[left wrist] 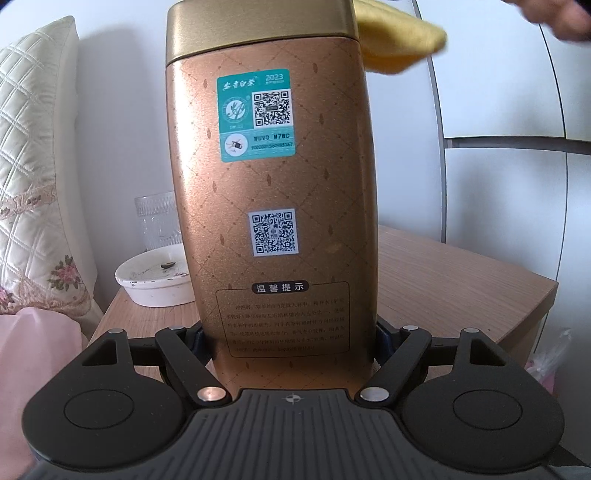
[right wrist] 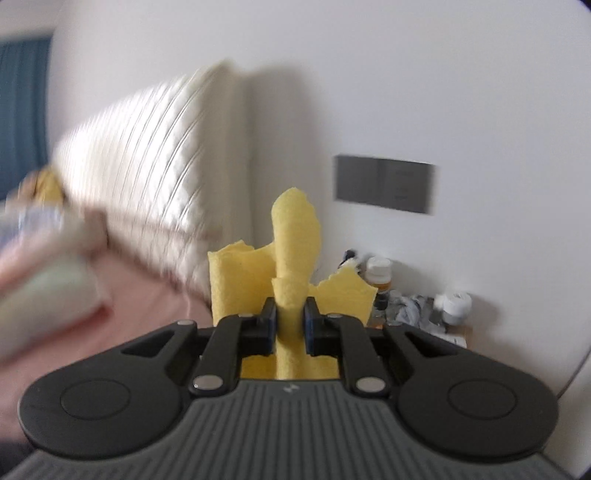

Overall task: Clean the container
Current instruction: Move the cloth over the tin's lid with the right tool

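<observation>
A tall bronze tea tin [left wrist: 280,184] with a gold lid, a teal sticker and QR labels stands upright, filling the left wrist view. My left gripper [left wrist: 291,343] is shut on its lower part, one pad on each side. A yellow cloth [left wrist: 395,40] shows behind the tin's top right corner, next to a person's hand [left wrist: 554,16]. In the right wrist view my right gripper [right wrist: 290,321] is shut on that yellow cloth [right wrist: 291,258], which sticks up in folds between and beyond the pads. The tin is out of the right wrist view.
A wooden bedside table [left wrist: 443,280] lies under the tin, with a white dish [left wrist: 155,280] and a ribbed glass [left wrist: 157,218] at its back left. A quilted headboard [left wrist: 33,147] and pink bedding [right wrist: 92,295] are to the left. Bottles and clutter [right wrist: 413,299] stand on a far table.
</observation>
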Tool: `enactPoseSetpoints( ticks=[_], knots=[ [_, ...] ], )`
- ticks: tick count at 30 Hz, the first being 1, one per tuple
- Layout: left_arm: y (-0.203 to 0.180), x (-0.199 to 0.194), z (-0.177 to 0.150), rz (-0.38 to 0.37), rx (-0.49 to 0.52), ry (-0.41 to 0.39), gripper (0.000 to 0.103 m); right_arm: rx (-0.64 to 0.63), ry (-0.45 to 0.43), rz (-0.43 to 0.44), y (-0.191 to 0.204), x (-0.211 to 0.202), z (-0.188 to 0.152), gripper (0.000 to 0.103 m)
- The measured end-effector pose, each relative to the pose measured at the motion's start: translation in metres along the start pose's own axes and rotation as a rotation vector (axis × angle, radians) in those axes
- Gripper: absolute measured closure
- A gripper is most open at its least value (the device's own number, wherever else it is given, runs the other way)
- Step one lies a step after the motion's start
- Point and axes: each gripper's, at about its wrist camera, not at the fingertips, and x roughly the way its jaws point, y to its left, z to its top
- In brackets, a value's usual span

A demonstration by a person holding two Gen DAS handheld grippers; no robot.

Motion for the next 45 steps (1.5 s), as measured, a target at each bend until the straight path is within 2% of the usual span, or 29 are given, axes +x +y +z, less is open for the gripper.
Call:
enactPoseSetpoints(
  ticks=[3, 4, 10, 17, 21, 30, 42, 45],
  knots=[
    [0.000, 0.000, 0.001, 0.004, -0.005, 0.003, 0.021, -0.179, 0.120, -0.002, 0.021, 0.027, 0.010, 0.088],
    [0.000, 0.001, 0.001, 0.008, -0.008, 0.004, 0.021, -0.205, 0.148, -0.002, 0.025, 0.033, 0.011, 0.088],
    [-0.001, 0.000, 0.002, 0.011, -0.016, 0.005, 0.022, -0.223, 0.195, -0.023, 0.037, 0.035, 0.021, 0.088],
    [0.000, 0.001, 0.003, 0.013, -0.021, 0.008, 0.022, -0.218, 0.214, 0.023, 0.065, 0.016, 0.019, 0.088],
    [0.001, 0.002, 0.003, 0.010, -0.025, 0.011, 0.022, -0.307, 0.215, 0.019, 0.082, 0.010, 0.018, 0.088],
    [0.001, 0.003, 0.005, 0.013, -0.025, 0.014, 0.022, -0.308, 0.204, -0.070, 0.057, 0.040, 0.027, 0.088],
    [-0.001, 0.005, 0.008, 0.020, -0.023, 0.015, 0.022, -0.299, 0.217, -0.038, 0.077, 0.019, 0.020, 0.088],
    [0.000, 0.003, 0.009, 0.017, -0.025, 0.015, 0.022, -0.333, 0.214, -0.031, 0.084, 0.016, 0.019, 0.088]
  ],
)
